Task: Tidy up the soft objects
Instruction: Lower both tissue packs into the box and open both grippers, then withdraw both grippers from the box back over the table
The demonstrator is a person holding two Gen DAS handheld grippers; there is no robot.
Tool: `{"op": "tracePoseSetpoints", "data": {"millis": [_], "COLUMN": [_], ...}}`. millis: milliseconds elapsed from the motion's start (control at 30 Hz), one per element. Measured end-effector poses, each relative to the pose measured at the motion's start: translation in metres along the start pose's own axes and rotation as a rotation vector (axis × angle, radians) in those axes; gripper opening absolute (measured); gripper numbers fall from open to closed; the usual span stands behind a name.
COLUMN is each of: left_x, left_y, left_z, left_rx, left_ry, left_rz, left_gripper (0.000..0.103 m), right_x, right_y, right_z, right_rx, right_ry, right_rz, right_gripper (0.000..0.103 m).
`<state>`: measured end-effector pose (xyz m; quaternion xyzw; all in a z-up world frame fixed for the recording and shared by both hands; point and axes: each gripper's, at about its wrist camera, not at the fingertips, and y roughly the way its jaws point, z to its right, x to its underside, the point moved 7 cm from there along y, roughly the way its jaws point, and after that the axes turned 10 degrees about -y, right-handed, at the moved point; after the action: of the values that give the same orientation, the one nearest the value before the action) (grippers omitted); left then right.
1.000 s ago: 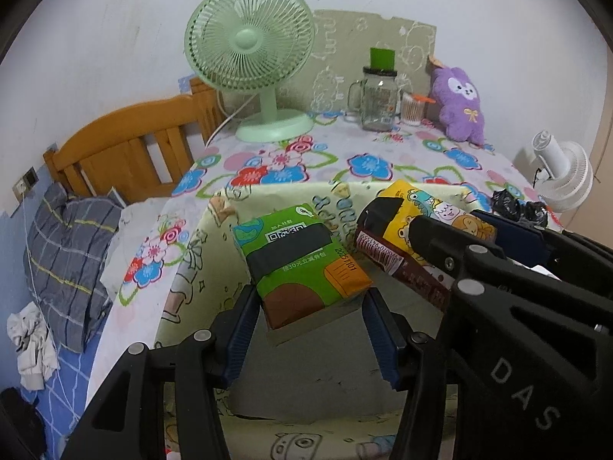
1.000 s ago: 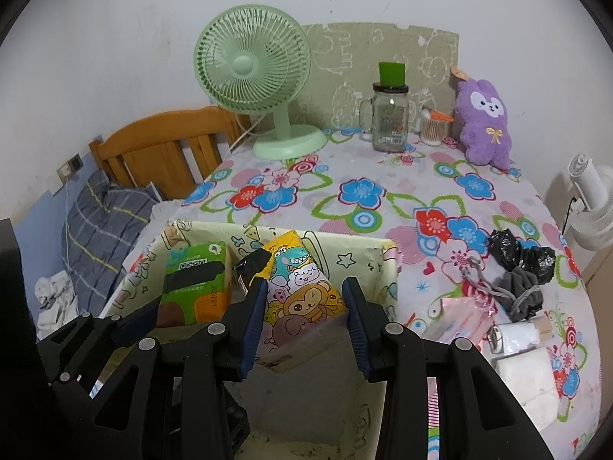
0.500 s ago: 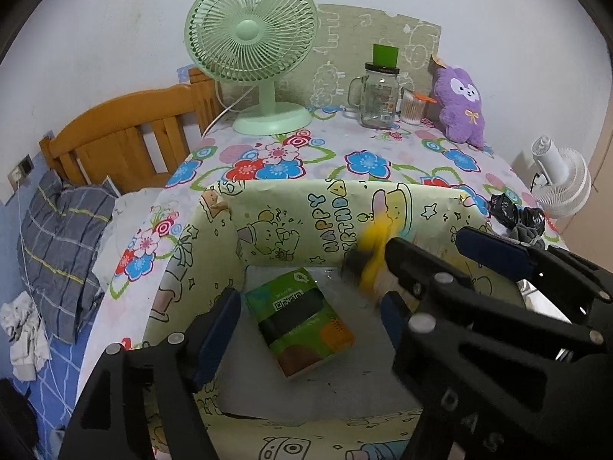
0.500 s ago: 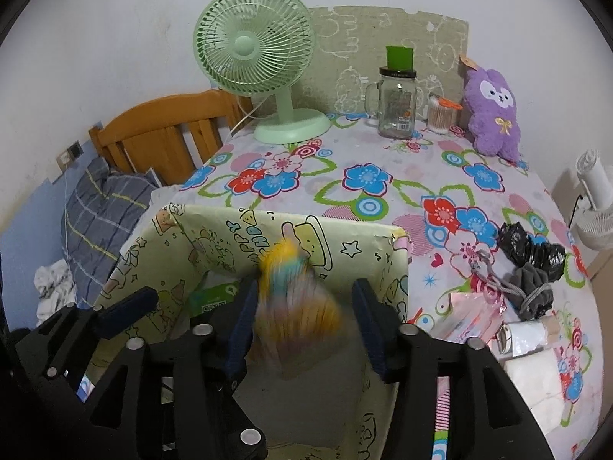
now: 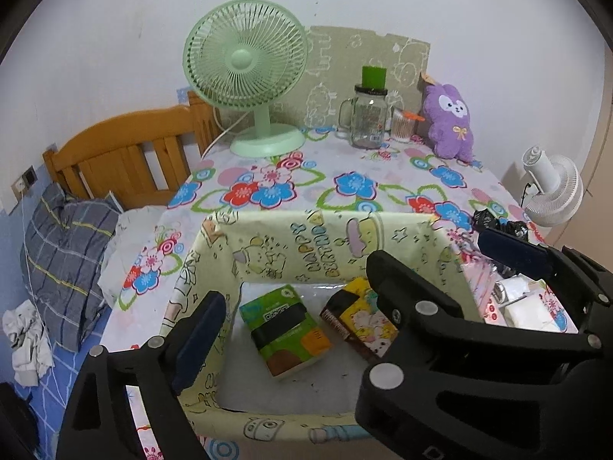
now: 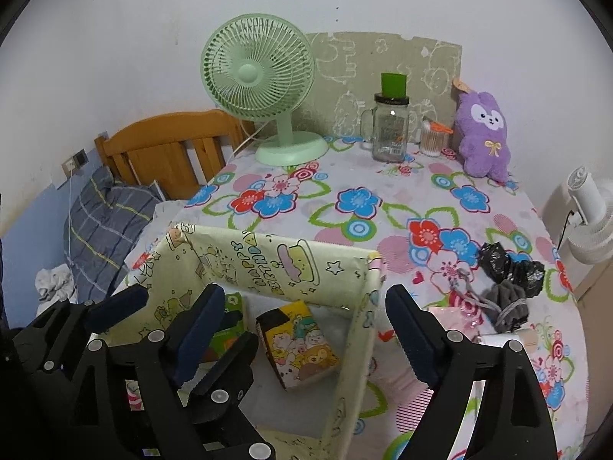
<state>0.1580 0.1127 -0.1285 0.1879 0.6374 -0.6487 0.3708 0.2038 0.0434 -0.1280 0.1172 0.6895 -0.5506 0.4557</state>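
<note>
Both grippers, left gripper [image 5: 295,329] and right gripper [image 6: 306,329], are opening with nothing clamped. Inside the yellow cartoon-print fabric box [image 5: 329,237] lie the green tissue pack [image 5: 285,331] and yellow cartoon tissue pack [image 6: 300,349], so this drop looks finished. Next likely means reaching right of the box for the grey and black soft bundles [image 6: 509,280].

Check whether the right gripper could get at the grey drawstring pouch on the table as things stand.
Probably yes. The right gripper, jaws opening with nothing gripped, hangs over the box wall; the grey pouch lies outside the box in the open, nothing on top.
</note>
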Motion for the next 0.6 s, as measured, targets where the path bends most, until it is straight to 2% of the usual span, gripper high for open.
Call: {"op": "tracePoseSetpoints", "data": {"millis": [267, 600], "left_x": [-0.006, -0.007], "left_y": [-0.022, -0.047], "left_z": [0.019, 0.044], "left_rx": [0.019, 0.04], "left_ry": [0.021, 0.045], "left_rz": [0.047, 0.092], "left_gripper": [0.102, 0.103], "right_x": [-0.004, -0.003], "right_y": [-0.028, -0.064], "right_z": [0.012, 0.03], "right_rx": [0.021, 0.052], "right_ry": [0.012, 0.024], "right_rz": [0.046, 0.104], "right_gripper": [0.093, 0.094]}}
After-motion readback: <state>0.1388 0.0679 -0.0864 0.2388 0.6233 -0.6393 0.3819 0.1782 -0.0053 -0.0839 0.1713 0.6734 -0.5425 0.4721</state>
